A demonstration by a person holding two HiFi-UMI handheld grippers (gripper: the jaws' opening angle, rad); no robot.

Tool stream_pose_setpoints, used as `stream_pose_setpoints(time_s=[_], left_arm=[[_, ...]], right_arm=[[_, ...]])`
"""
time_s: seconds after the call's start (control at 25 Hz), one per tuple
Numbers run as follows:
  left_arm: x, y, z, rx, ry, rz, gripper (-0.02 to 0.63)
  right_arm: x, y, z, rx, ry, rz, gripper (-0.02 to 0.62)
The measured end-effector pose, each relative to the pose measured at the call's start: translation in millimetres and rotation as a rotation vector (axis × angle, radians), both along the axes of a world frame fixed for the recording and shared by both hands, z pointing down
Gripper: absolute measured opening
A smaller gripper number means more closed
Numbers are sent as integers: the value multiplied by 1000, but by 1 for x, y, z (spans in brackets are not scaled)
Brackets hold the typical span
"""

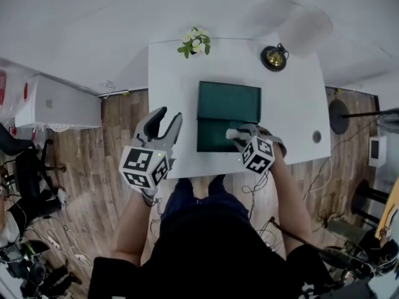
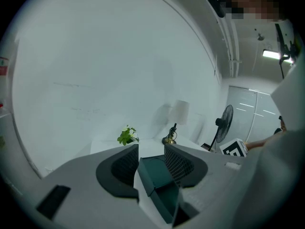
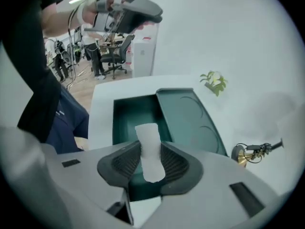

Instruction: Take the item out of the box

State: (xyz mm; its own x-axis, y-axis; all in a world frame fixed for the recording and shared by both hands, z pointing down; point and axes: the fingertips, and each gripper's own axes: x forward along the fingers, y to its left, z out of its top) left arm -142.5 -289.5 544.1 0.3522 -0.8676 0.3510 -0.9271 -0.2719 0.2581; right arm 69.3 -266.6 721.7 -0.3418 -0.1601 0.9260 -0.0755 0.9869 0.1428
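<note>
Looking down in the head view, the open green box (image 1: 228,114) lies on the white counter (image 1: 293,98). The right hand-held gripper (image 1: 240,134) hangs over its near half with the white item (image 1: 233,132), and the left hand-held gripper (image 1: 163,124) hovers at the counter's near left edge.

The left gripper view shows its jaws apart, nothing between them.

In the right gripper view the pads clamp the item (image 3: 148,137) above the box tray. The pick looks done; carrying it clear remains.

No readable writing shows, only square markers on the cubes.
</note>
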Motion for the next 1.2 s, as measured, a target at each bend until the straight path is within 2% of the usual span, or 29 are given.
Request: stream_pose_setpoints(time_s=[0.32, 0.44, 0.8, 0.96, 1.2], left_arm=[[26, 6, -41, 81, -15, 57, 169], [34, 9, -57, 111, -20, 67, 169], [47, 19, -104, 200, -33, 89, 167], [53, 24, -118, 222, -32, 95, 167], [58, 30, -136, 267, -34, 103, 166]], right_arm=[[-10, -22, -106, 187, -313, 221, 138], [-11, -24, -144, 234, -425, 264, 138], [-4, -27, -244, 344, -680, 427, 138], [0, -24, -283, 369, -792, 469, 138], [0, -17, -329, 435, -917, 474, 138]])
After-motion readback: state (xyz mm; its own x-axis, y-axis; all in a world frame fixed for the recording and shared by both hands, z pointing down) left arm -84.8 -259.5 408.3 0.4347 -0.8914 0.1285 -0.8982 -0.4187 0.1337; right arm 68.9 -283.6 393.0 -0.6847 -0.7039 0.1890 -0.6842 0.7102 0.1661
